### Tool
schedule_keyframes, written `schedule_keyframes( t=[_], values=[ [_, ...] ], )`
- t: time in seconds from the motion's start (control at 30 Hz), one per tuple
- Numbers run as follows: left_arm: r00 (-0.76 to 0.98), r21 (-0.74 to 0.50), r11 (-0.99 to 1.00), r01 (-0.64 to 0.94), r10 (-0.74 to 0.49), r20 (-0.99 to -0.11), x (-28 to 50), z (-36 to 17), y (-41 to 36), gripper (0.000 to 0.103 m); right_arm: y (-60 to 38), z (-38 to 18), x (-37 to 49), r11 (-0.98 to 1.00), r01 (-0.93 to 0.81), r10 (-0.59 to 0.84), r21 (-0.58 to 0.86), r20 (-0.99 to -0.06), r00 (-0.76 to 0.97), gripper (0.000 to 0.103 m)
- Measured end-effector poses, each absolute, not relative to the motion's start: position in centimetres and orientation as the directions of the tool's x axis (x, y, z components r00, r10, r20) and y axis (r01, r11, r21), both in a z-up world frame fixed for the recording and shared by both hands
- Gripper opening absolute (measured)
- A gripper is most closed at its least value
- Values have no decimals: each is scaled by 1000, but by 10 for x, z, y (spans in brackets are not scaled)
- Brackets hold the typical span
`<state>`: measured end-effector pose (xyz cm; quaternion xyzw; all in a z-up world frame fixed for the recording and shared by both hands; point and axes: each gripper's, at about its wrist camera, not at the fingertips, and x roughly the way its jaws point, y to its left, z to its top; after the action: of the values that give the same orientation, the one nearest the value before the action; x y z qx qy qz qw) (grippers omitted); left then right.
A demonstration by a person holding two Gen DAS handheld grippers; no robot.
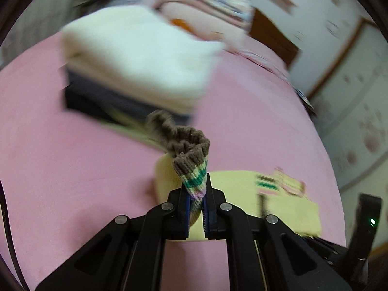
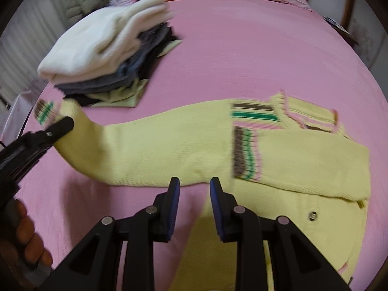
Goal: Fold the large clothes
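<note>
While the left gripper (image 1: 196, 200) is clamped on the striped cuff (image 1: 192, 169), the yellow knit cardigan (image 2: 303, 160) lies on the pink bedsheet (image 2: 242, 48), its sleeve (image 2: 150, 145) stretched long-axis from 3 toward 9 o'clock. Right gripper (image 2: 194, 194) hovers with jaws apart, gripping nothing. Folded clothes stack (image 2: 104, 48) sits at 10 o'clock, blurred. Cardigan hem is cut off at 6 o'clock.

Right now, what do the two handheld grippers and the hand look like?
Both the left gripper and right gripper are matte black angular linkages with silver pivot pins and ribbed blue pads lining the jaws. A bare hand shows, no sleeve visible.
</note>
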<state>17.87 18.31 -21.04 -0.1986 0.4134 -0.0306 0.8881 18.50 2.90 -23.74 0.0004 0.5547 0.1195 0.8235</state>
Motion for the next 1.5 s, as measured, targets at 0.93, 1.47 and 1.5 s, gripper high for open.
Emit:
schedule_keyframes(
  t=[0.93,1.47,1.5],
  values=[
    [519,-386,919,-84,-291,-804,181,-247,61,69,-161,-243,181,963,7,246,268,-894,375,26],
    [448,-259,925,-278,-114,-887,172,-303,105,70,-115,-292,237,955,-119,297,273,-900,319,26],
    [450,-259,927,-273,-115,-886,173,-303,104,70,-109,-291,236,955,-140,294,262,-900,322,26]
  ],
)
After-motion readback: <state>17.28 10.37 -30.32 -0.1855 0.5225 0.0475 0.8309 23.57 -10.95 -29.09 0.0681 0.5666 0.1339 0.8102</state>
